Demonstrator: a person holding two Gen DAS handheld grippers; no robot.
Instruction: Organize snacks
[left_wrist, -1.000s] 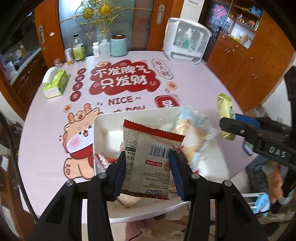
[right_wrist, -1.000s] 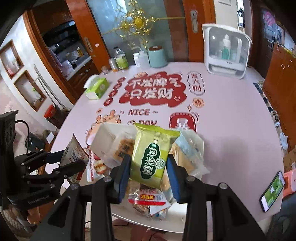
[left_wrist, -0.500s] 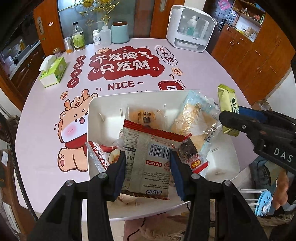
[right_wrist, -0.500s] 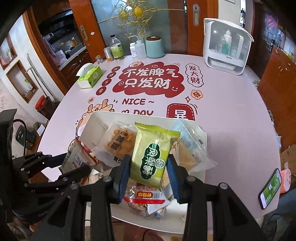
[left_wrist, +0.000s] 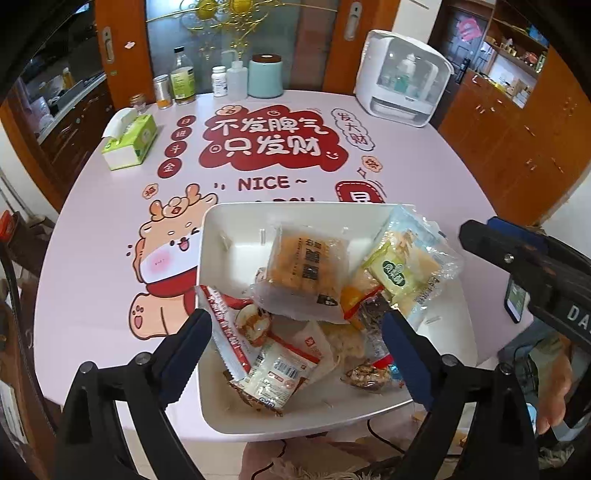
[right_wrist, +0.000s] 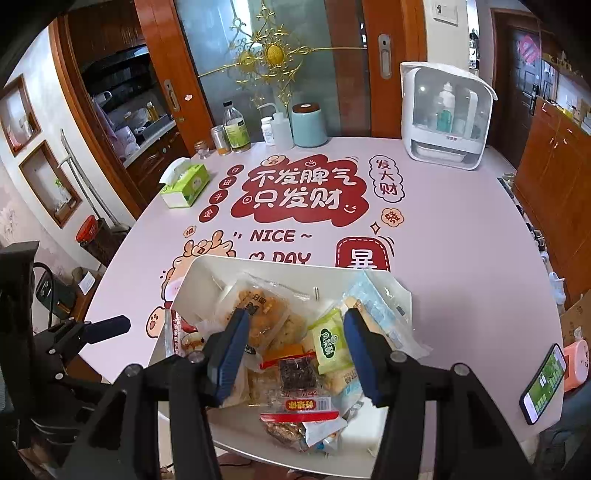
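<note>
A white tray (left_wrist: 221, 229) (right_wrist: 192, 280) sits at the near edge of the pink table, with several snack packets in it. My left gripper (left_wrist: 295, 328) hangs over the tray's near half, its jaws opening wide with nothing pressed between them. The beige barcode packet (left_wrist: 280, 369) lies in the tray below it. My right gripper (right_wrist: 295, 332) is also over the tray with its jaws opening. The green packet (right_wrist: 330, 345) (left_wrist: 397, 275) lies loose on the pile by the right finger, gripped by neither pad. An orange pastry packet (left_wrist: 306, 262) rests in the middle.
A green tissue box (left_wrist: 129, 142) stands at the left of the table. Bottles and a teal canister (left_wrist: 265, 75) line the far edge, and a white cabinet (left_wrist: 402, 79) stands far right. A phone (right_wrist: 543, 382) lies at the right edge. The tray overhangs the table's near edge.
The left jaws have sprung wide and the beige packet has dropped into the tray. The right jaws have widened and the green packet has fallen onto the pile.
</note>
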